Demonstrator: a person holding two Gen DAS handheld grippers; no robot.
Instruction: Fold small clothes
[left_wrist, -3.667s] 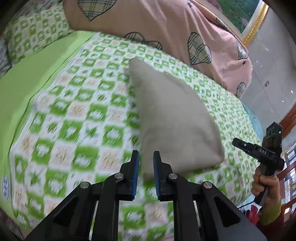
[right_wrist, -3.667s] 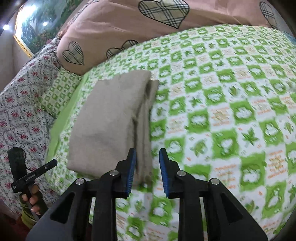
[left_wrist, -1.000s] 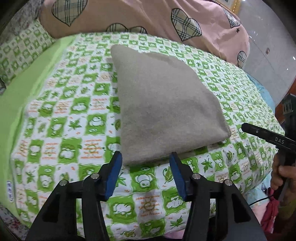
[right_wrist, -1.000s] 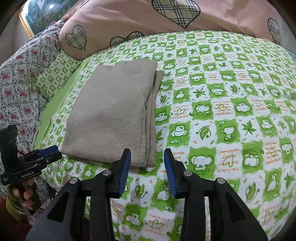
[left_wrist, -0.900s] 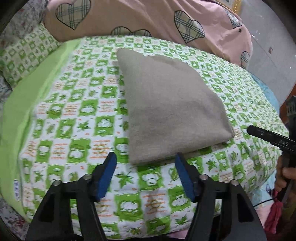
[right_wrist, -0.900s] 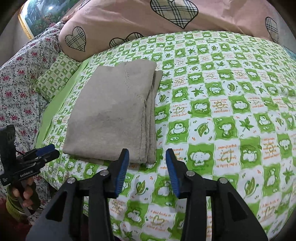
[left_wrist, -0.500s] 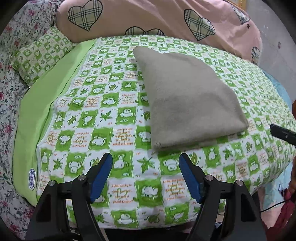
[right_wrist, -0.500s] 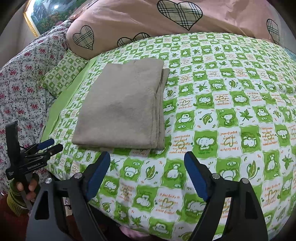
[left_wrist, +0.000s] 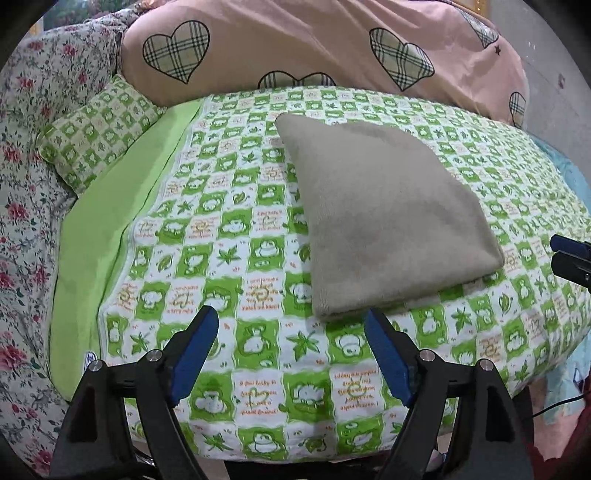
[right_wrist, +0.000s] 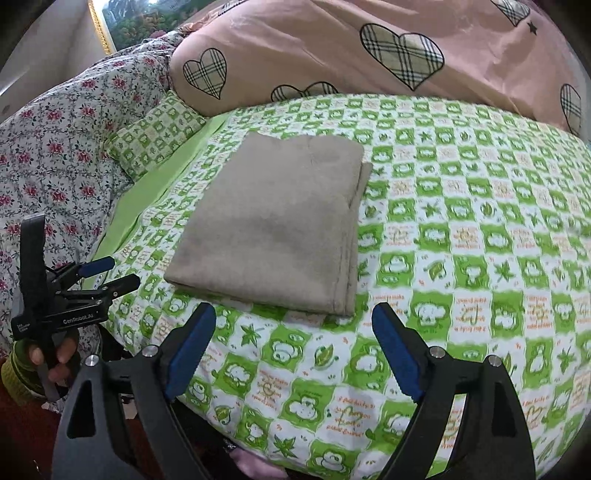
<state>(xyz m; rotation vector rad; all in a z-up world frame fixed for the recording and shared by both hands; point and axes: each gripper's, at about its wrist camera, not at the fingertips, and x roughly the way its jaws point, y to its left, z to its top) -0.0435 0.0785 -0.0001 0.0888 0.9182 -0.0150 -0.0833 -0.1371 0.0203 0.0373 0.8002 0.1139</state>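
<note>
A beige garment (left_wrist: 384, 218) lies folded into a flat rectangle on the green-and-white checked bedsheet (left_wrist: 229, 229); the right wrist view shows the garment (right_wrist: 280, 229) with its stacked edges along the right side. My left gripper (left_wrist: 291, 325) hovers just short of the garment's near edge, jaws still opening, nothing between them. My right gripper (right_wrist: 293, 317) hangs before the near edge too, jaws still opening and empty. The left gripper (right_wrist: 107, 275) also shows at the left in a person's hand (right_wrist: 55, 354).
A pink quilt with plaid hearts (left_wrist: 332, 48) is heaped at the back. A floral cover (left_wrist: 26, 184) and a small checked pillow (left_wrist: 96, 129) lie at the left. The mattress drops off just under both grippers.
Both grippers have opened wide and drawn back from the garment's near edge, which they let go of. The garment lies still and folded.
</note>
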